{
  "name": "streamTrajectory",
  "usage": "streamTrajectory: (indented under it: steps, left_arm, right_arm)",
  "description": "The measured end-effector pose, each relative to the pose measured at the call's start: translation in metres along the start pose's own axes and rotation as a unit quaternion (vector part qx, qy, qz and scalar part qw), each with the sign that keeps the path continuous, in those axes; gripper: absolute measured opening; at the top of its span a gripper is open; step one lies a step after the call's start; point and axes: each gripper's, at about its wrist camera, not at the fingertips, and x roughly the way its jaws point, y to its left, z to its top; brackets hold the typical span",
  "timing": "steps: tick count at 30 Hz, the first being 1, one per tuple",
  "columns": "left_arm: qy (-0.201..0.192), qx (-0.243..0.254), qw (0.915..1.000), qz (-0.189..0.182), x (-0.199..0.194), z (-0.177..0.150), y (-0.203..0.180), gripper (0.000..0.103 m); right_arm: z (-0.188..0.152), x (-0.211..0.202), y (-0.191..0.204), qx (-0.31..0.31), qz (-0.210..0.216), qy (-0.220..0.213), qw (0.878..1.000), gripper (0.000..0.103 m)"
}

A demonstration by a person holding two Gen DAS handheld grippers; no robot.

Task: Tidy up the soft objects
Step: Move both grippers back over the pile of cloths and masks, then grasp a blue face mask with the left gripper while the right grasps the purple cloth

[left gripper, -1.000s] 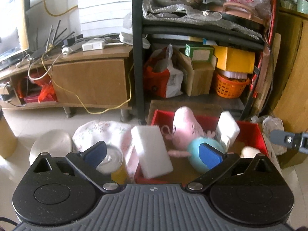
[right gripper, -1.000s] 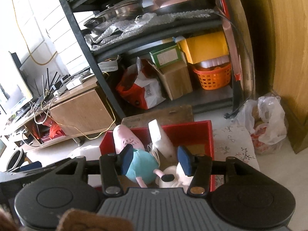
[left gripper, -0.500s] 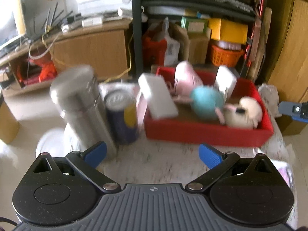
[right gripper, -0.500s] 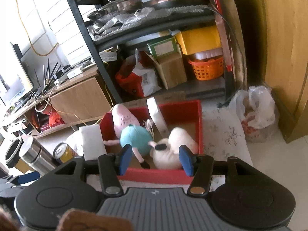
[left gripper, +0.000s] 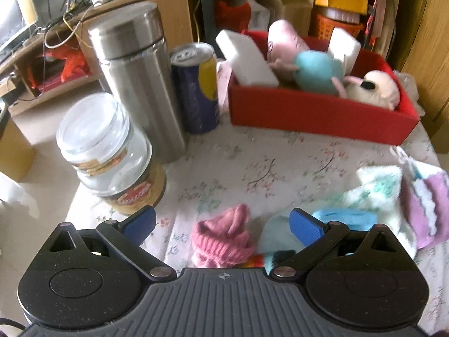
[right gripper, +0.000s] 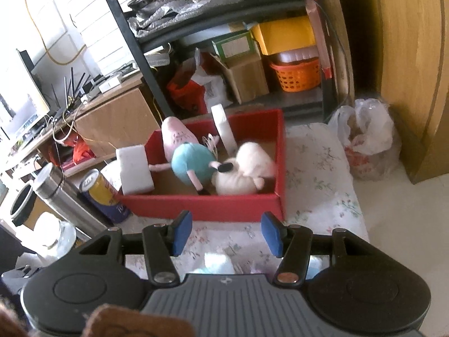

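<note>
Since the red box (left gripper: pixel 317 112) already holds the plush toys and sponges while the hard jar, flask and can stand outside it, the left gripper (left gripper: pixel 221 224) hangs released over the pink knit hat (left gripper: pixel 221 238) (likely next pick), right gripper (right gripper: pixel 226 237) released, empty.

On the table (left gripper: pixel 280 163), the box (left gripper: pixel 317 112) sits at one o'clock, toys (left gripper: pixel 317 68) and sponges (left gripper: pixel 249 59) in it. The can (left gripper: pixel 196 90) stands just left of the box, the flask (left gripper: pixel 140 78) left of the can, the jar (left gripper: pixel 109 154) before the flask at ten o'clock. Knitted pieces (left gripper: pixel 224 238) lie nearest, from six to three o'clock.
</note>
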Motion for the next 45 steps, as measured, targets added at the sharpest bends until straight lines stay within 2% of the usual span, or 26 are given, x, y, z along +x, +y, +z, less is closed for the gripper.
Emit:
streamTrajectory:
  steps: [7,11,15,22,25,29,33,35,38,41,43,45]
  left_arm:
    - [0.005,-0.026,0.9988,-0.04,-0.005,0.002,0.006,0.097]
    - [0.001,-0.01,0.9987,-0.051,-0.006,0.004,-0.008,0.097]
    - [0.009,0.004,0.9976,-0.069,-0.004,0.004,-0.024,0.097]
    - [0.021,0.011,0.9952,-0.095,0.002,0.007,-0.045,0.096]
    - [0.03,0.011,0.9934,-0.11,0.005,0.007,-0.052,0.095]
    - [0.036,0.013,0.991,-0.128,0.007,0.008,-0.057,0.095]
    - [0.053,0.013,0.9906,-0.125,0.018,0.007,-0.062,0.089]
    - [0.056,0.011,0.9907,-0.124,0.021,0.007,-0.063,0.088]
    - [0.054,0.011,0.991,-0.122,0.024,0.006,-0.066,0.088]
    - [0.069,0.009,0.9885,-0.134,0.032,0.004,-0.071,0.077]
    - [0.084,-0.003,0.9858,-0.145,0.038,0.002,-0.073,0.057]
    - [0.103,-0.012,0.9838,-0.146,0.047,-0.001,-0.075,0.042]
  right_arm:
    - [-0.02,-0.005,-0.034,0.021,-0.035,0.029,0.999,0.032]
    - [-0.033,0.004,-0.045,0.024,-0.057,0.061,0.996,0.032]
    - [-0.042,0.011,-0.049,0.031,-0.06,0.085,0.994,0.032]
    - [-0.048,0.022,-0.045,0.019,-0.068,0.101,0.992,0.032]
    - [-0.049,0.027,-0.053,0.034,-0.08,0.11,0.99,0.032]
    - [-0.04,0.009,-0.062,0.068,-0.039,0.09,0.993,0.032]
    - [-0.047,0.011,-0.063,0.097,0.009,0.117,0.988,0.032]
    - [-0.053,0.013,-0.062,0.103,0.017,0.129,0.986,0.032]
    - [-0.058,0.016,-0.06,0.098,0.006,0.137,0.986,0.032]
    - [-0.064,0.022,-0.061,0.11,0.012,0.154,0.982,0.032]
    - [-0.066,0.026,-0.061,0.111,0.011,0.161,0.981,0.032]
    - [-0.069,0.028,-0.063,0.114,0.007,0.166,0.98,0.032]
